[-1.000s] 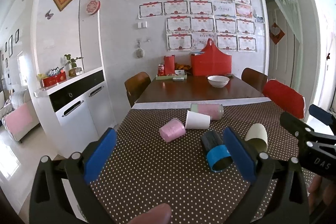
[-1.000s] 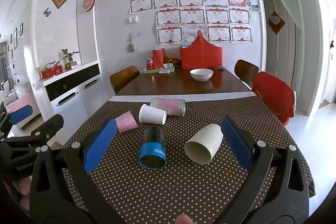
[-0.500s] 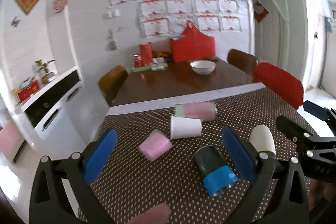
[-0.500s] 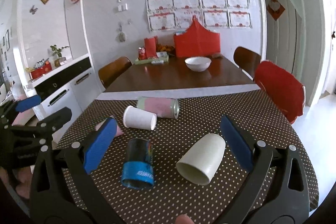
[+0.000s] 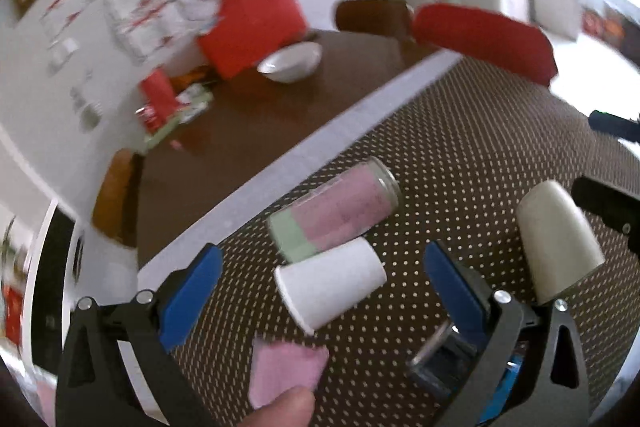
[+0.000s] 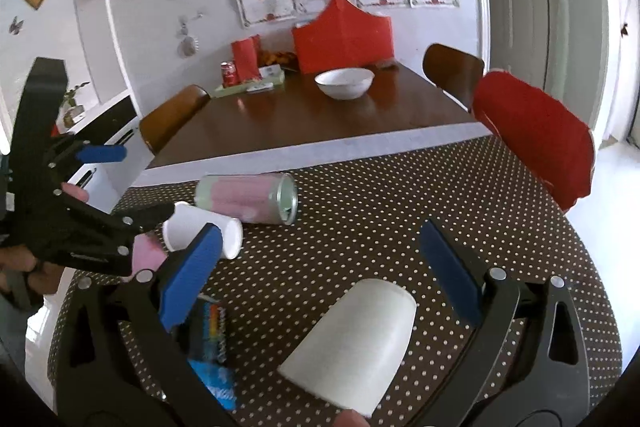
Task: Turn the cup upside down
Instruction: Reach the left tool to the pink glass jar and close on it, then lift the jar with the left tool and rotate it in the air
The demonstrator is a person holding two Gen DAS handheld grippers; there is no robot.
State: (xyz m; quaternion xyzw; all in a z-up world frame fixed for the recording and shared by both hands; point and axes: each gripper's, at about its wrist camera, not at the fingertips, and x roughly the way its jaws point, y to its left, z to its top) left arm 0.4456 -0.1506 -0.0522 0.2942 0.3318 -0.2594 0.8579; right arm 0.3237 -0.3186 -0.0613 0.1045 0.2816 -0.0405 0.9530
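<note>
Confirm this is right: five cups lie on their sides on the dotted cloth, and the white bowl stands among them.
Not quite: the white bowl stands apart on the bare wooden table beyond the dotted cloth. The right wrist view shows it.

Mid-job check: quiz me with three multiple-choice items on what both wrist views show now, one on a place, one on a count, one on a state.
1. What lies between the right gripper's fingers?
A. cream cup
B. white bowl
C. red can

2. How many cups and tumblers lie on the dotted tablecloth?
A. three
B. five
C. seven

3. The left gripper is:
A. shut on a cup
B. open
C. out of view

Answers: 1 A, the cream cup lies on its side between the blue pads. 2 B: cream, white, pink, blue-black, pink-green tumbler. 3 B, its fingers stand wide apart, holding nothing.
</note>
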